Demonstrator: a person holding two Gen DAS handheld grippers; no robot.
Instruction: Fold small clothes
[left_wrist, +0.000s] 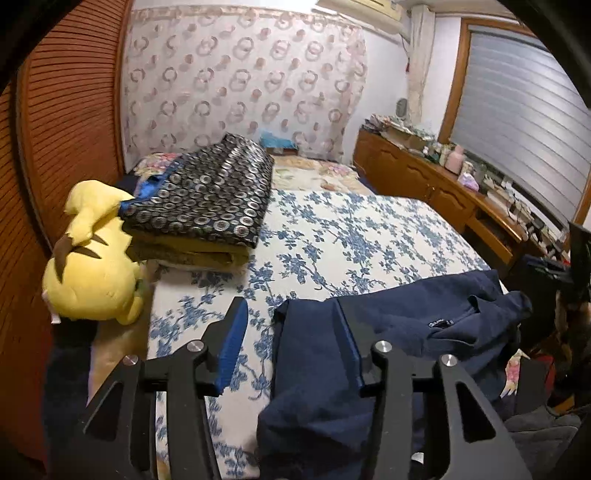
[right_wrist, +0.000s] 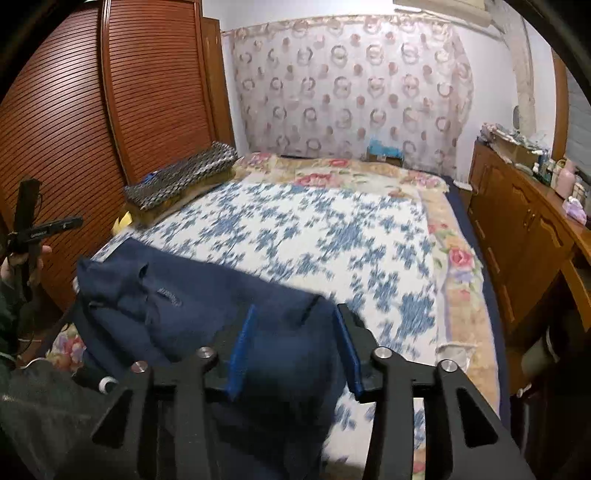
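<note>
- The navy garment (left_wrist: 424, 332) had a small printed label (left_wrist: 441, 323) near its collar, but the letters were too tiny to read; in the right wrist view the same label (right_wrist: 168, 295) was just a smudge.
- A black device (right_wrist: 46, 229) at the left edge carried pale lettering, also unreadable.
- No other text showed up.
</note>
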